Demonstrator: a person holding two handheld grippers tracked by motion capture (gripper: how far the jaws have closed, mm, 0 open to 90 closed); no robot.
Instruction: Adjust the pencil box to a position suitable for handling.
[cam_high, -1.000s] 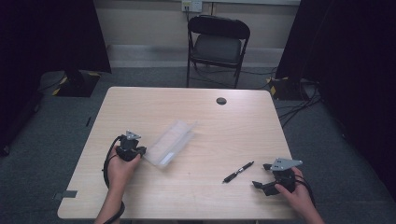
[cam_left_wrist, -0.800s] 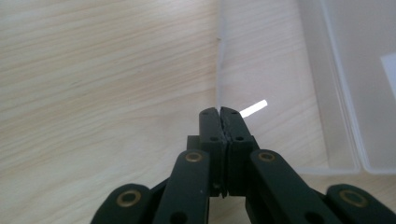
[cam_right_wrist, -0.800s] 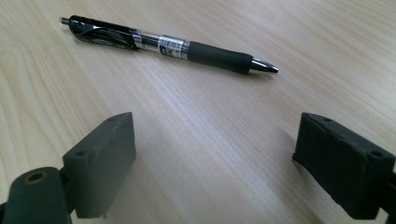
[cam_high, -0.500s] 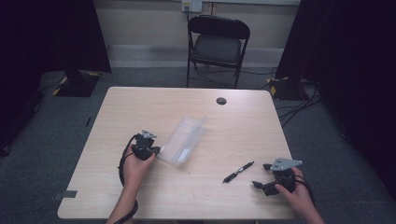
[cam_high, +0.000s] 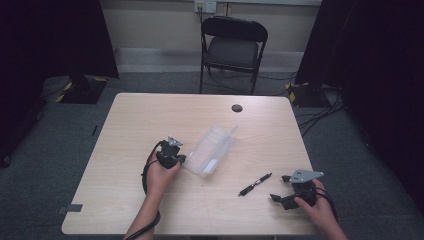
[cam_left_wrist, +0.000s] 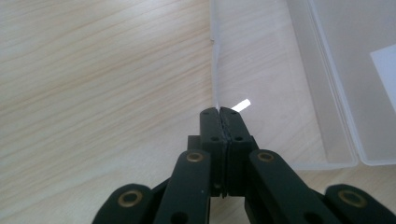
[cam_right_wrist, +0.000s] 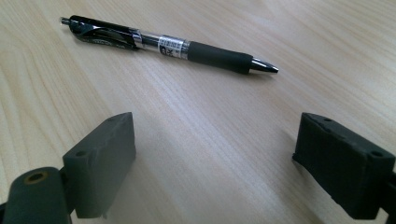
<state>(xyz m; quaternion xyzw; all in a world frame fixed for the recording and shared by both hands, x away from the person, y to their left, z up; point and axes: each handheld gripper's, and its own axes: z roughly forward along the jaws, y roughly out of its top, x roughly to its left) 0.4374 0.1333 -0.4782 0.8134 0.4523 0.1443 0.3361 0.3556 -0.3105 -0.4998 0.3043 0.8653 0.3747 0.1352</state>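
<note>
Where the high view only puts the left gripper (cam_high: 176, 158) against the clear plastic case (cam_high: 212, 149), its own view shows the jaws pinched tight on the case's thin edge (cam_left_wrist: 217, 84). Right gripper (cam_right_wrist: 229, 163) gapes wide, holding nothing; pen (cam_right_wrist: 168, 44) lies at its 12 o'clock, bare table (cam_high: 135, 115) between.
</note>
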